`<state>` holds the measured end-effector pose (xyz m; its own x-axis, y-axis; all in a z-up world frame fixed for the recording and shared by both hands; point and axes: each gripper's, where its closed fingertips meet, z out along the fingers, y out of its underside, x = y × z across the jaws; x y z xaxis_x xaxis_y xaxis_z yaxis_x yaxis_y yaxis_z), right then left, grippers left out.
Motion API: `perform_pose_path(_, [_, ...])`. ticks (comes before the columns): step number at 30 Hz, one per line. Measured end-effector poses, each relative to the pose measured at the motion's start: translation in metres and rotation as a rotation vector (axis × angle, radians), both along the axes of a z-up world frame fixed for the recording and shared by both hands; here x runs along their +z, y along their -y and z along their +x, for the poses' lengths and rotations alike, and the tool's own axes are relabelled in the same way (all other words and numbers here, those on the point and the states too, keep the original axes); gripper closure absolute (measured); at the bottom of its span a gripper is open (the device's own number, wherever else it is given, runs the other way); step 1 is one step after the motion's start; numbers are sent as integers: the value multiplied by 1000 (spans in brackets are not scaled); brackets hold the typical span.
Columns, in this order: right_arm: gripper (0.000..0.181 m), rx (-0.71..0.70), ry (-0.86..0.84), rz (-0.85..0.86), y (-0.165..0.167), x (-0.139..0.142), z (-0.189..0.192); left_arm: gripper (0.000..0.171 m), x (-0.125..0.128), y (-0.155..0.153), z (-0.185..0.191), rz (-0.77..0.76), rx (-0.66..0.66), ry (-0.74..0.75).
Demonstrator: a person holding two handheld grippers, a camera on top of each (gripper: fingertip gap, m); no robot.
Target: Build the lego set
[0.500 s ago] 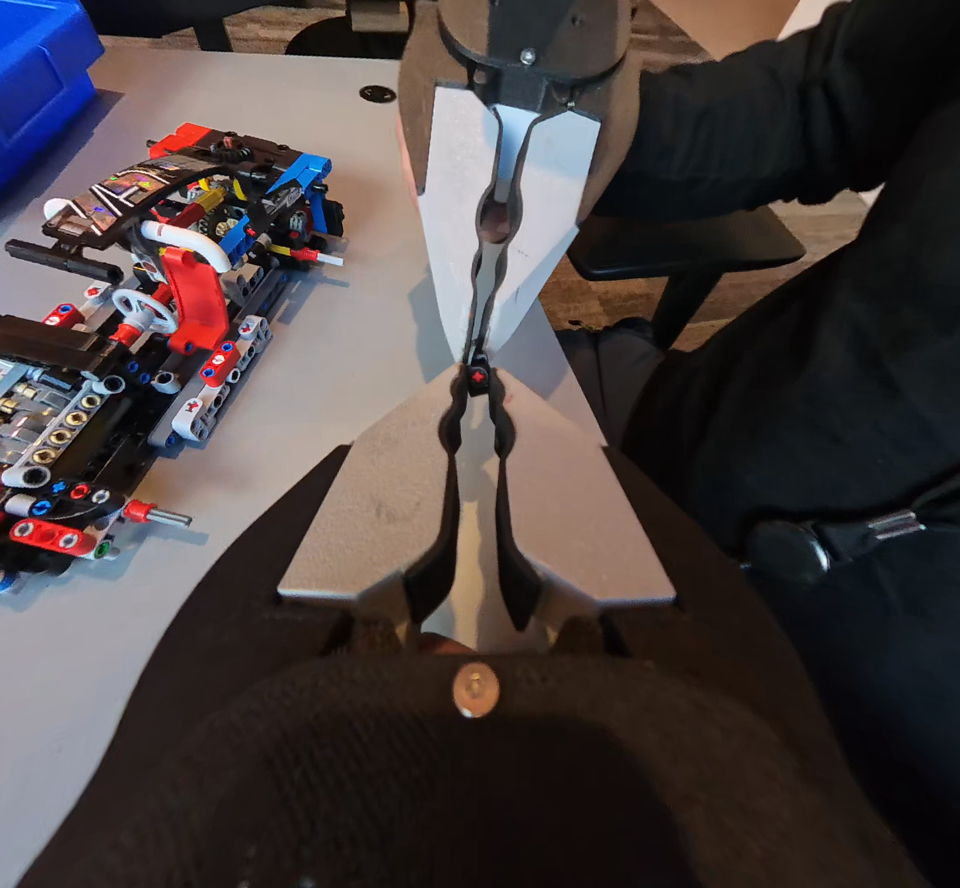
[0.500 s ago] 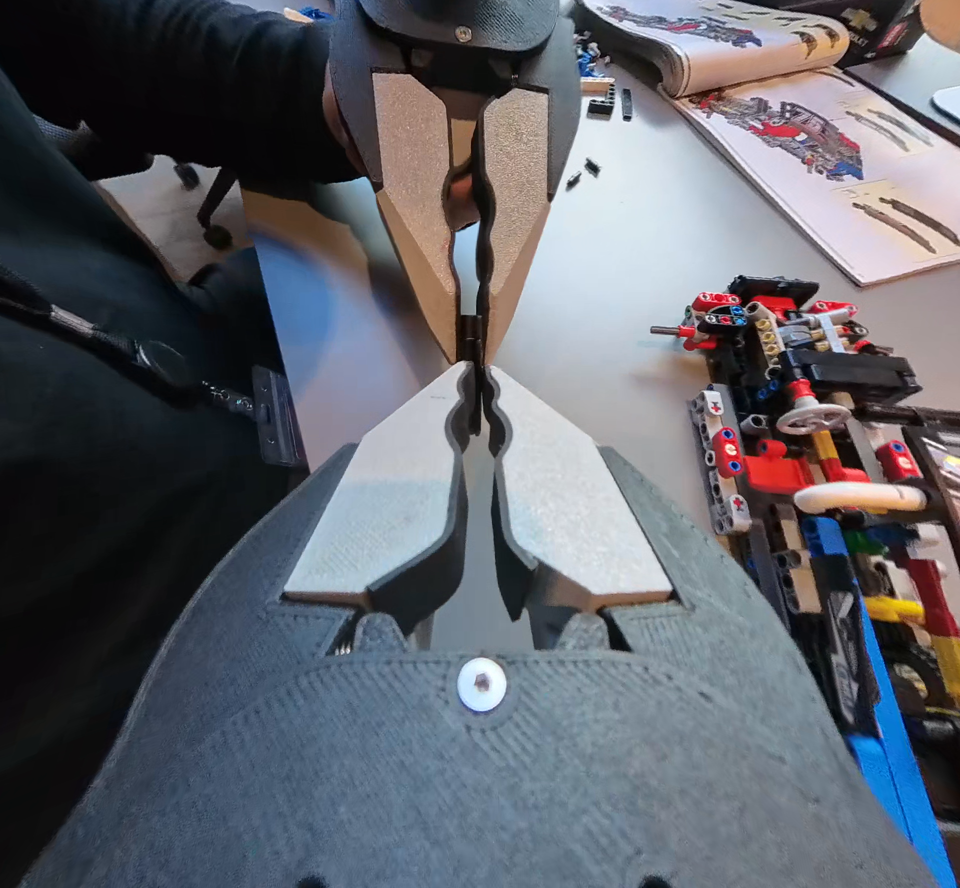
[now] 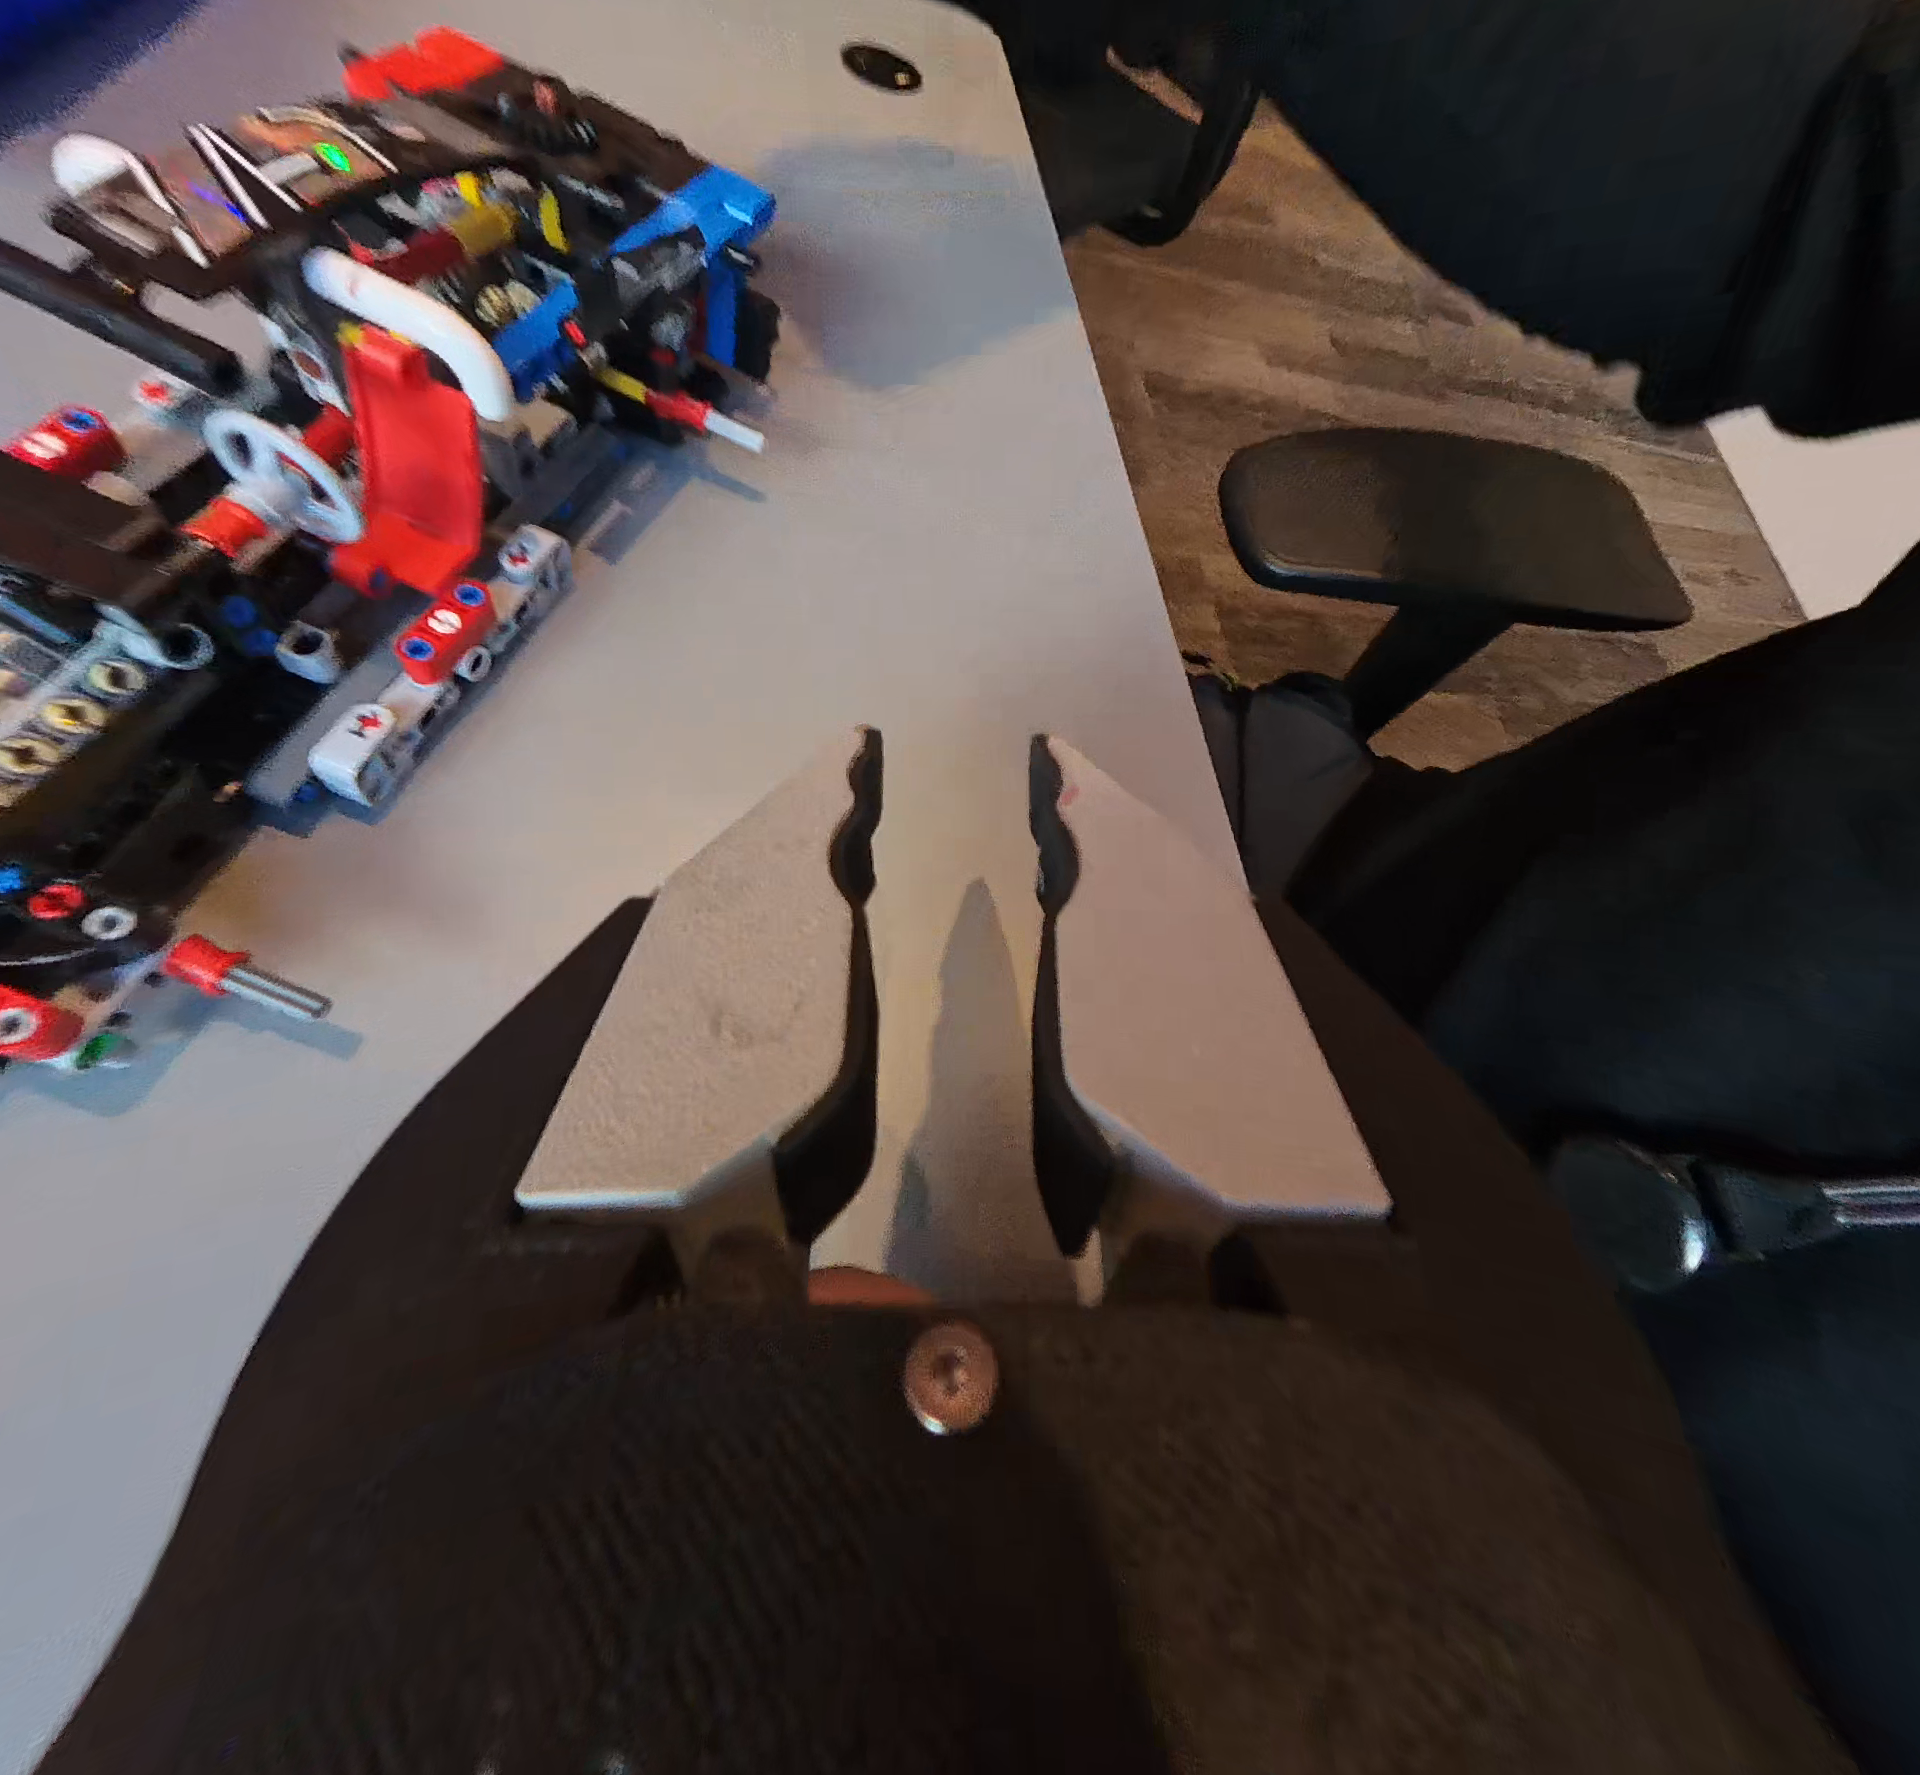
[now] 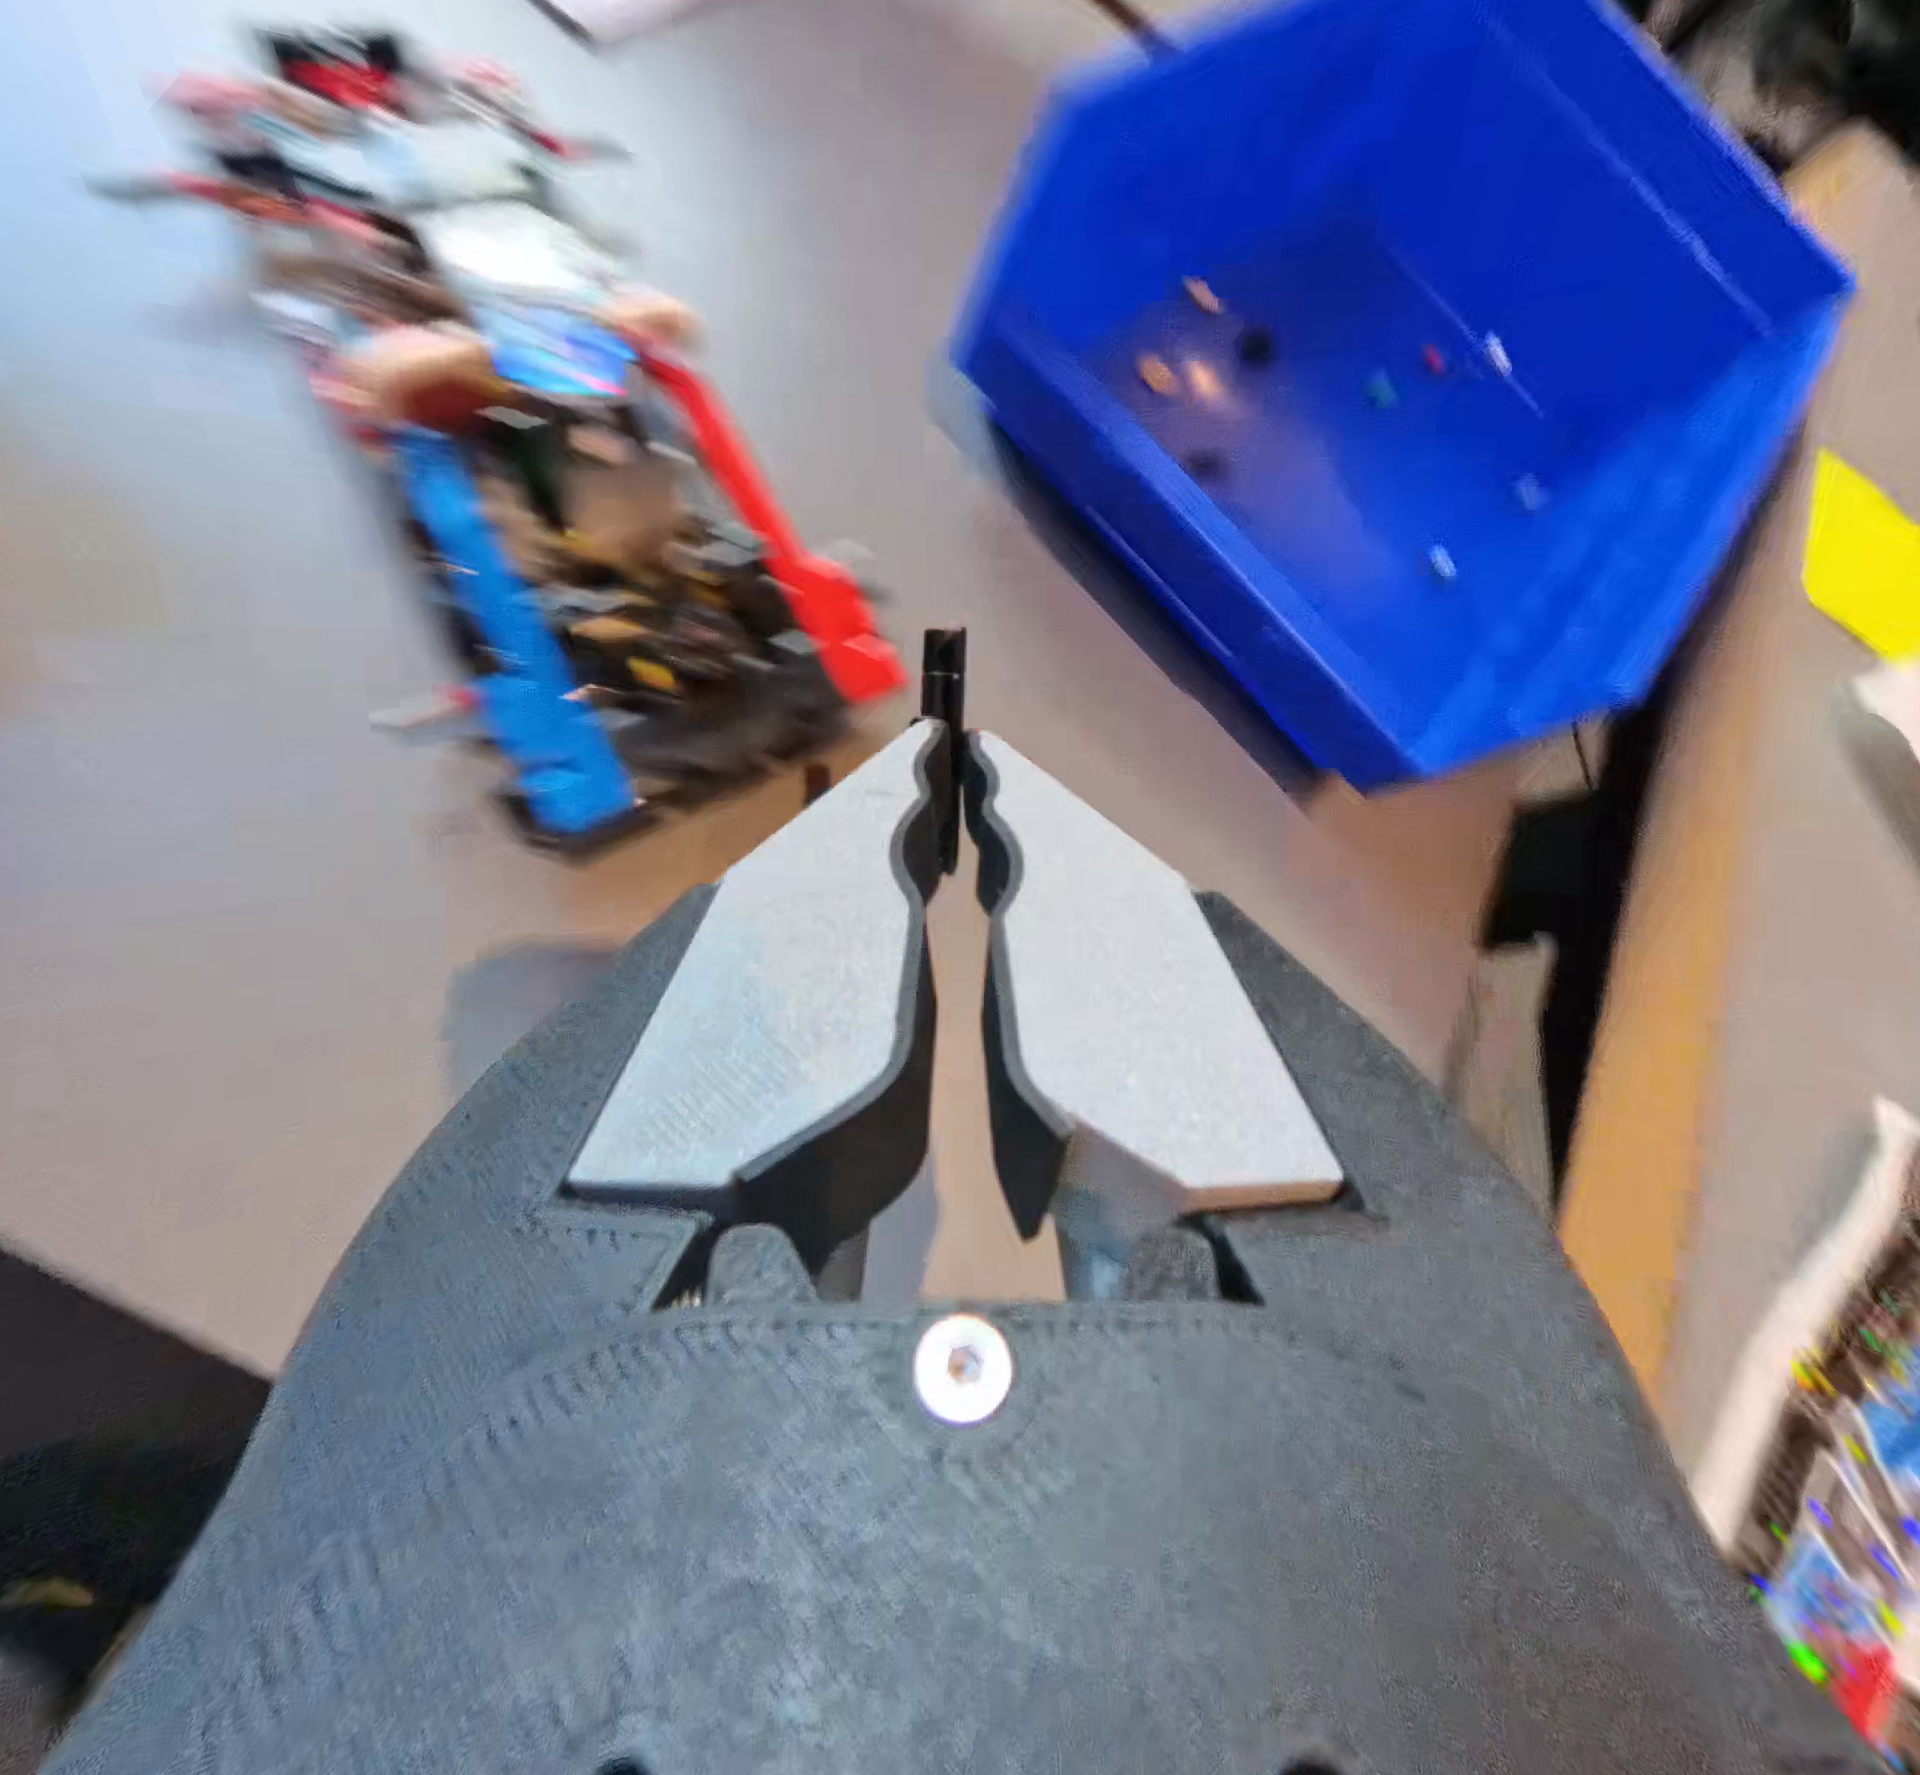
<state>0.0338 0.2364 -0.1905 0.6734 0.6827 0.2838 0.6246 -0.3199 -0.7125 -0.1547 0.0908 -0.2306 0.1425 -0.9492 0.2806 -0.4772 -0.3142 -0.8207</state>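
The left gripper [image 3: 954, 746] hangs over the near right part of the grey table [image 3: 914, 499] with its jaws spread apart and nothing between them. To its left, on the table, sits the partly built lego car [image 3: 343, 437], with a red seat, white steering wheel and blue panel. The right gripper [image 4: 948, 738] is clenched on a small black lego pin [image 4: 944, 676], which sticks out past the fingertips. Beyond it, blurred, the lego car [image 4: 540, 437] lies at far left and a blue bin [image 4: 1423, 343] stands at far right, a few small loose pieces on its floor.
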Motion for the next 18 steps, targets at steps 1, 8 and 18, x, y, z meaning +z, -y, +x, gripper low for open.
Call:
perform_pose_path(1, [181, -34, 21, -41, -14, -8, 16, 146, -4, 3, 1, -7, -5, -12])
perform_pose_path(8, [181, 199, 162, -170, -53, -58, -13, 147, -25, 28, 1, -18, -5, -83])
perform_pose_path(18, [181, 292, 94, -375, -3, -59, -49, 144, -41, 54, -28, 91, 85, -229])
